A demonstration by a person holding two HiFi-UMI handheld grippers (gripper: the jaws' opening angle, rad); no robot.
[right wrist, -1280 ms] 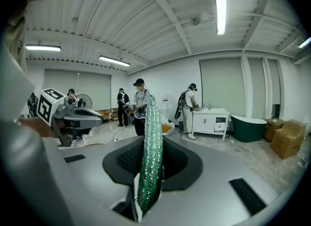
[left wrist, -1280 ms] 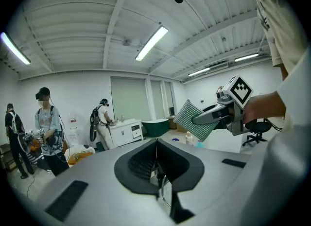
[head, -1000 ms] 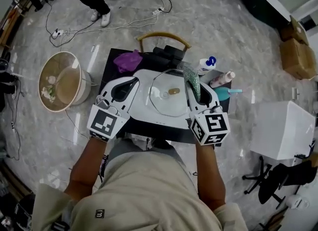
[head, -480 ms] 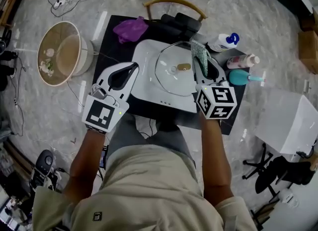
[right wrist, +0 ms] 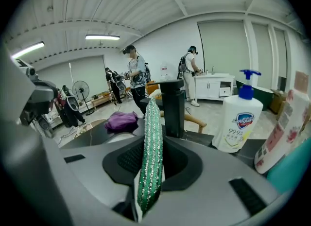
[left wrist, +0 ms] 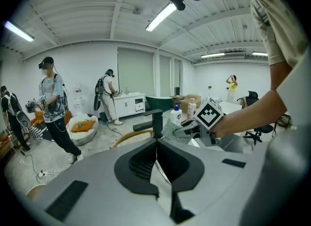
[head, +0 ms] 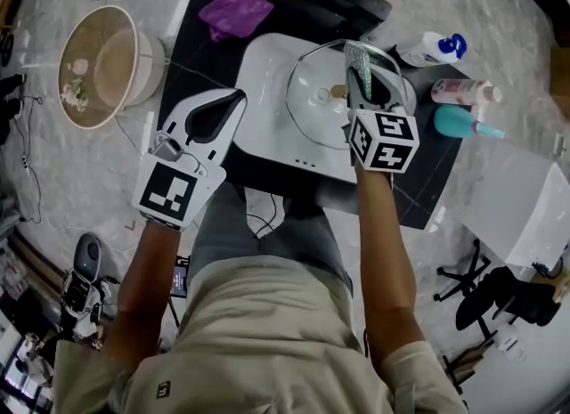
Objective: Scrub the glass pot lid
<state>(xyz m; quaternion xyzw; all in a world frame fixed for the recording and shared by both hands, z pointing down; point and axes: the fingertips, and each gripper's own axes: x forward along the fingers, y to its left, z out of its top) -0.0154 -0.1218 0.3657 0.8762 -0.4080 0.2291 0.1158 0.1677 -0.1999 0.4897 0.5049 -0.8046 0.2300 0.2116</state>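
Head view puts the glass pot lid lying in the white basin on a black table. The right gripper is over the lid's right part. Its jaws pinch a green glittery scrub sponge, which stands on edge and sticks out past the tips; whether it touches the glass cannot be told. The left gripper hangs at the basin's left edge, apart from the lid, jaws pressed together on nothing. A soap pump bottle stands just beyond the basin's right side, and a purple cloth lies at the far left
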